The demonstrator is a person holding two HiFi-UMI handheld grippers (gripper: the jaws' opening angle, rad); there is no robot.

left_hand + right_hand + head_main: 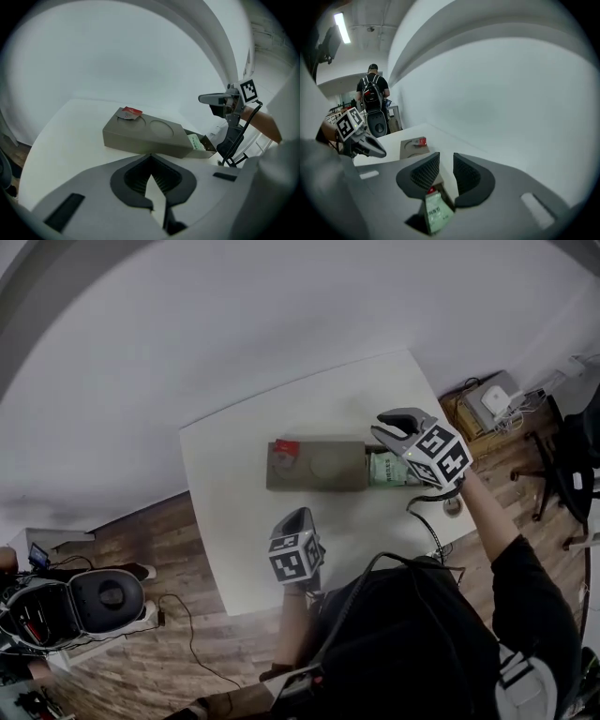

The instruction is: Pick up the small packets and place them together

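White rectangular tabletop [234, 549] stands on a wood-plank floor, its far edge close to a pale wall. Nearest the person, the left gripper [298, 519] hovers just inside the table's near edge, tips clenched together with nothing between them. Ahead of it lies a broad bare strip of table, unobstructed up to the box. To its left the table runs clear to the left edge.

Beyond that strip lies one long grey-olive cardboard box [319, 482], flat and well in from every edge. Its top has two round recesses. One small red packet [285, 449] lies across the recess at the end farthest from the right gripper, ahead and slightly left of the left gripper.

The right gripper [378, 425] hangs above the box's other end, jaws released and apart, with nothing pressed between the pads. Directly below it one small green packet [389, 468] lies in the box's open end compartment. In the right gripper view a small red bit [432, 190] shows at the green packet's far end; what it is cannot be told.

Past the right gripper a band of bare table reaches the far edge. The right edge lies near that gripper, with an office chair [562, 474] on the floor beyond.
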